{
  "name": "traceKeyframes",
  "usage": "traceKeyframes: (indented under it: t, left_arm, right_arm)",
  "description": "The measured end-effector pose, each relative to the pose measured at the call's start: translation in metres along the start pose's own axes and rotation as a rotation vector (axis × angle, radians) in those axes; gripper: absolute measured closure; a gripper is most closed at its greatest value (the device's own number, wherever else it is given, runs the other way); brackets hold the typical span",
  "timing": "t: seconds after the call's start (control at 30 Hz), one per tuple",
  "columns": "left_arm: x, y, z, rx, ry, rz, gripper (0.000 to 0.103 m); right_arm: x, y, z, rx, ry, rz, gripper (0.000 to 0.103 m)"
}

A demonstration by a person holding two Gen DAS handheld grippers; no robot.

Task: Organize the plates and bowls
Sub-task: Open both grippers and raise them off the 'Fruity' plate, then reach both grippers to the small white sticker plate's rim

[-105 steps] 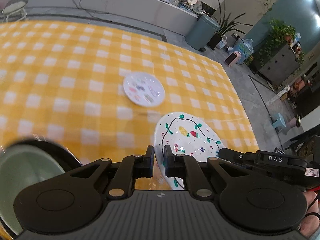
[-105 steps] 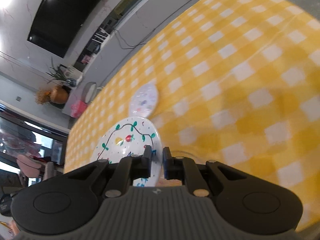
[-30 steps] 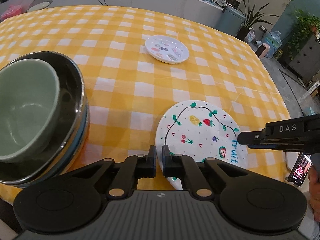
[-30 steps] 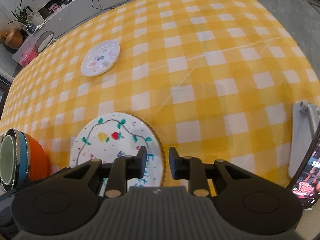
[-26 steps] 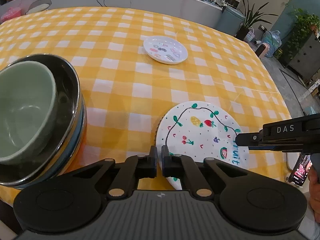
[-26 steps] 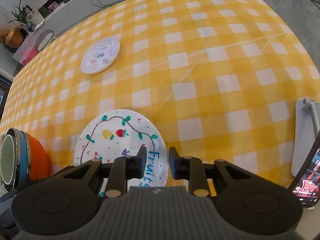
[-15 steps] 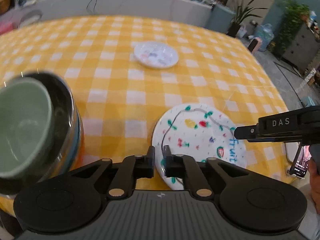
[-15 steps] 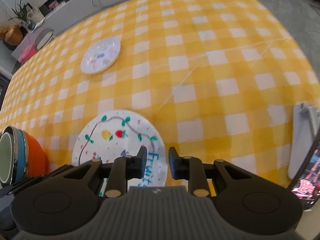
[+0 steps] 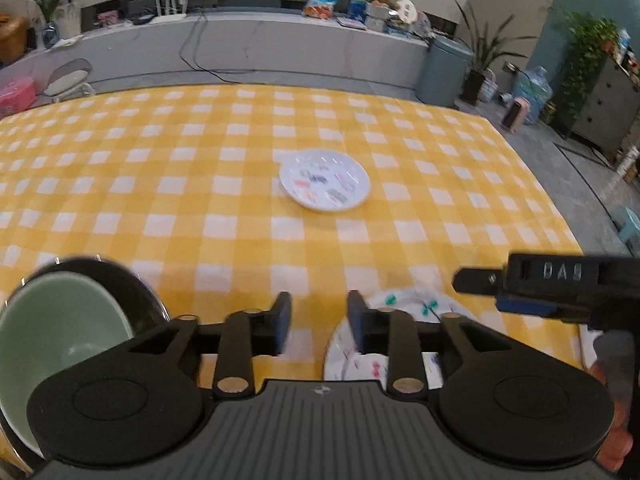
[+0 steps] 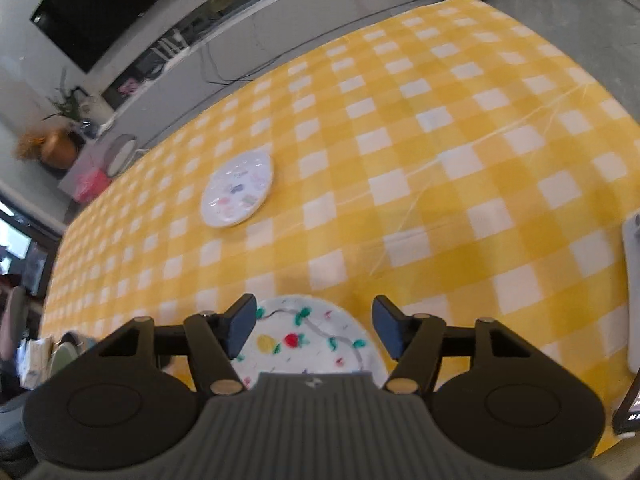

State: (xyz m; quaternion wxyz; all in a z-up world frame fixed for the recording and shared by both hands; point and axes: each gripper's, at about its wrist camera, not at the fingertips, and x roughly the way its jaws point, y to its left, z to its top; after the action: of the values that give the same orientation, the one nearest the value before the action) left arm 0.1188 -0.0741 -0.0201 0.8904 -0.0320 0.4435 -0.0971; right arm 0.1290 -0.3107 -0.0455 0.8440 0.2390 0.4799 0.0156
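The big white plate painted with fruit [image 9: 404, 312] [image 10: 308, 340] lies flat on the yellow checked table near its front edge. My left gripper [image 9: 318, 320] hovers just left of the plate, jaws opening, nothing between them. My right gripper [image 10: 314, 326] hangs above the same plate, jaws opening wide, pads clear of it; one right finger [image 9: 480, 282] reaches in from the right in the left wrist view. A small white plate with coloured pictures [image 9: 324, 186] [image 10: 237, 188] rests farther out on the cloth. A stack of bowls, pale green one [image 9: 52, 344] on top, stands at the front left.
A phone on a white stand [image 10: 632, 300] sits at the table's right edge. Beyond the far edge run a grey counter [image 9: 248, 56], a bin [image 9: 444, 70] and potted plants. A hand [image 9: 612, 436] shows at the lower right.
Both grippers let go of the fruit plate and opened; it now lies on the cloth. Both cameras rose and tilted up, so the plate sits lower in each view.
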Motion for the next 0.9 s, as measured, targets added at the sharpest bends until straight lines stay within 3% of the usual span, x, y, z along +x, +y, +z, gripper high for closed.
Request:
traceKeyframes:
  t: [0.03,0.23,0.53,0.9]
  left_arm:
    - [0.002,0.0,0.003,-0.004,-0.006,0.017,0.052]
    - [0.012,0.003,0.021,-0.039,-0.048,0.042,0.047]
    - [0.035,0.015,0.044,-0.156,-0.09,0.054,0.04]
    - [0.07,0.035,0.065,-0.311,-0.092,0.078,0.036]
  right_arm:
    - [0.002,0.002,0.002,-0.01,-0.009,-0.018,0.039]
    - [0.013,0.009,0.014,0.002,-0.104,-0.018,0.039]
    - [0.032,0.029,0.036,0.007,-0.213,0.106,0.039]
    - [0.077,0.03,0.061,0.078,-0.185,0.119,0.039]
